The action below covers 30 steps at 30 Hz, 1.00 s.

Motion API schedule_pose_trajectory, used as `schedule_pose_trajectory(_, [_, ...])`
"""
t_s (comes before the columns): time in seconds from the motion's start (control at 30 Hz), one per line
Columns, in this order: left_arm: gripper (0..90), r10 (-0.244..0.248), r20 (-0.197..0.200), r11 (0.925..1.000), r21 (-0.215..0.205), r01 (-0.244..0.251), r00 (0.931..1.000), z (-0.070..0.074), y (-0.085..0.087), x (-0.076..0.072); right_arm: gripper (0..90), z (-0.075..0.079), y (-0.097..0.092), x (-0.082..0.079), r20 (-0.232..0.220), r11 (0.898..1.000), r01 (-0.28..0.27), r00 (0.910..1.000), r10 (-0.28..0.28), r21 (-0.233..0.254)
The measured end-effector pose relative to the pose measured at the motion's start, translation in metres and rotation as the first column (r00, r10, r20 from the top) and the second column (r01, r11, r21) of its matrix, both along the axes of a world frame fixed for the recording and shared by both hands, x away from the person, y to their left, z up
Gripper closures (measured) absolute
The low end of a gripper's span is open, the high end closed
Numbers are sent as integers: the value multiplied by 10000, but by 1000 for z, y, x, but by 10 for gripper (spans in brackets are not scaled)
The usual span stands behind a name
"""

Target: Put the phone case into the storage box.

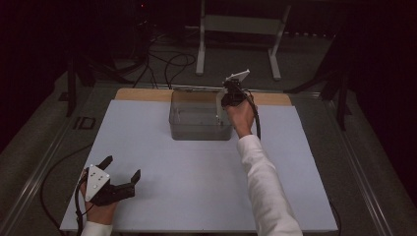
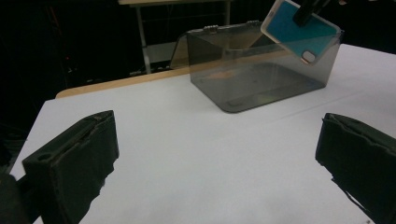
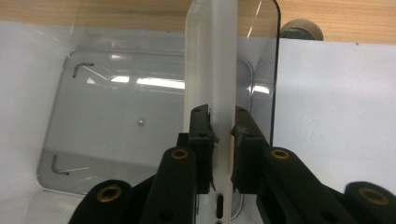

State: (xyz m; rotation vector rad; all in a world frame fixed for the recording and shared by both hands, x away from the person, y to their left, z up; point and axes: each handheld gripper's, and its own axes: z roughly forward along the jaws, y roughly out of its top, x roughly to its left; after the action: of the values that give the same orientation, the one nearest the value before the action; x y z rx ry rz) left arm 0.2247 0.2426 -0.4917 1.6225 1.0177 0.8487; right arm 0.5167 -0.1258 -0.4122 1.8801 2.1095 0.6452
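My right gripper (image 3: 219,126) is pinching a phone case (image 2: 299,31) by its edge, holding it tilted over the right end of the clear plastic box (image 1: 199,117) (teal face, pale rim, as the left gripper view shows). The box stands open-topped at the middle of the white worktop's (image 1: 187,172) far edge. My left gripper (image 1: 120,172) rests near the worktop's near left corner, its jaws spread wide with nothing between them, well apart from the box.
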Motion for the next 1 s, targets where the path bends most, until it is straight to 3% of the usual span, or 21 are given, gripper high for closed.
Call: schedule_pose_trajectory(1.0, [2,9,15,10000,5,-9,10000,0,0,-1,806,-23,2,5,-361,9987,123,9992,-141,-489])
